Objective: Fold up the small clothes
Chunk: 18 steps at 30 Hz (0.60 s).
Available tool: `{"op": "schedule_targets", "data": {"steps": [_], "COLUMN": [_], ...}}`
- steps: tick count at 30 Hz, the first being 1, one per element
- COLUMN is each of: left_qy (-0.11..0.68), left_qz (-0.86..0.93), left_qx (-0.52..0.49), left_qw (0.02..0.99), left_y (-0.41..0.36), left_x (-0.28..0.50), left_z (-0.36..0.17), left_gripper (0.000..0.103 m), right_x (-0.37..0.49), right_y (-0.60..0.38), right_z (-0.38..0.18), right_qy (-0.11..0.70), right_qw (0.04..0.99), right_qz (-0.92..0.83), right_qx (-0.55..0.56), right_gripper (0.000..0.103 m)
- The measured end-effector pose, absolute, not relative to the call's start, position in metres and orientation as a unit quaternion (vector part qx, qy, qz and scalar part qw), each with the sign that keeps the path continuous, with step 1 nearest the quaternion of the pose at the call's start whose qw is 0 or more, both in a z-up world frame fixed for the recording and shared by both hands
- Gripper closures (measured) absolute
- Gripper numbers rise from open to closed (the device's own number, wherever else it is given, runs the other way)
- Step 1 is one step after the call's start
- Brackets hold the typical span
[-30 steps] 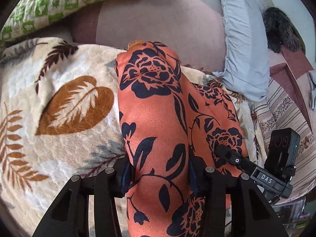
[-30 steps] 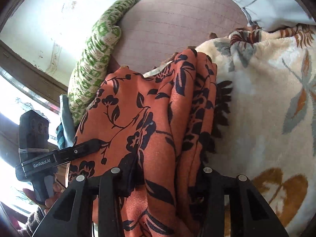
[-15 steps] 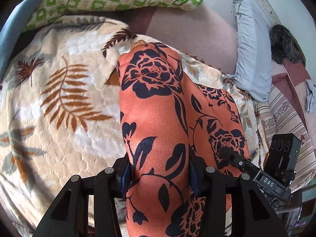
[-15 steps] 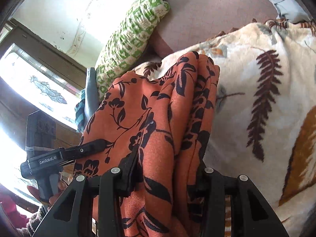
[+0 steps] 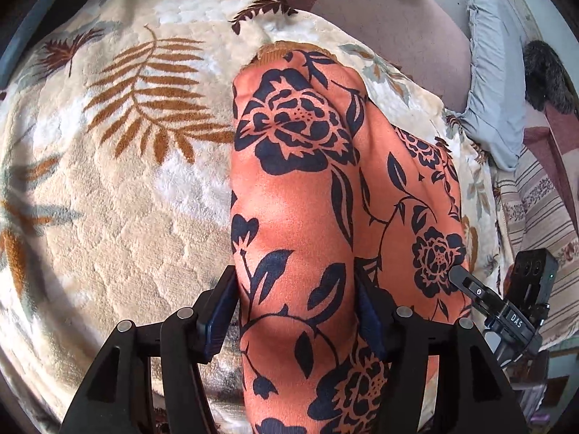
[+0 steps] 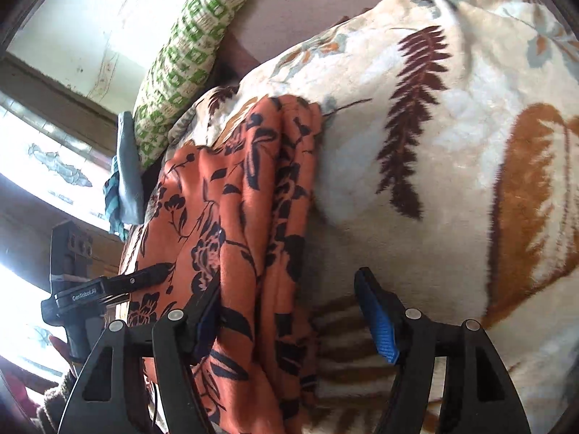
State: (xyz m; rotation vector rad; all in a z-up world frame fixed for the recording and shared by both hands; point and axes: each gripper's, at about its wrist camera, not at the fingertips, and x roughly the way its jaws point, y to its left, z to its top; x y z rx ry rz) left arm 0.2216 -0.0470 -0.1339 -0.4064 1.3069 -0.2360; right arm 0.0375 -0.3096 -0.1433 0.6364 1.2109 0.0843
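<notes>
An orange garment with a dark floral print lies over the cream leaf-print blanket. My left gripper is shut on the garment, which bulges up between its blue-padded fingers. In the right wrist view the garment hangs along the left finger. My right gripper is open, with a wide gap to its right blue pad. The cloth drapes loose against its left finger only. Each gripper shows at the edge of the other's view.
A green-and-white patterned pillow and a mauve sheet lie beyond the blanket. A grey-blue pillow and striped bedding are at the right. A bright window is at the left of the right wrist view.
My right gripper has opened and let go of the garment, which has slid to its left finger. Both grippers have lowered the garment over the blanket. The left stays shut.
</notes>
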Motion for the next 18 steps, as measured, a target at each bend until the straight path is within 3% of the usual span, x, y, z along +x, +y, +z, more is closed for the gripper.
{"op": "schedule_targets", "data": {"steps": [8,11,18], "left_qy": [0.567,0.542,0.499], "left_qz": [-0.043,-0.006,0.012], "left_qx": [-0.118,-0.060,0.017], "left_qw": [0.814,0.838,0.866], "left_y": [-0.044,-0.056,-0.091], "left_x": [0.180,0.154,0.083], "left_z": [-0.080,-0.065,-0.058], "left_gripper": [0.043,0.043,0.043], "right_x": [0.012,-0.002,-0.041], "right_y": [-0.300,-0.273,-0.216], "right_z": [-0.065,-0.040,-0.048], "right_qy": [0.526,0.529,0.590], "right_qw": [0.810,0.820,0.793], "right_qz": [-0.013,-0.059,-0.111], "right_qx": [0.258,0.209,0.102], "right_gripper": [0.028,0.012,0.009]}}
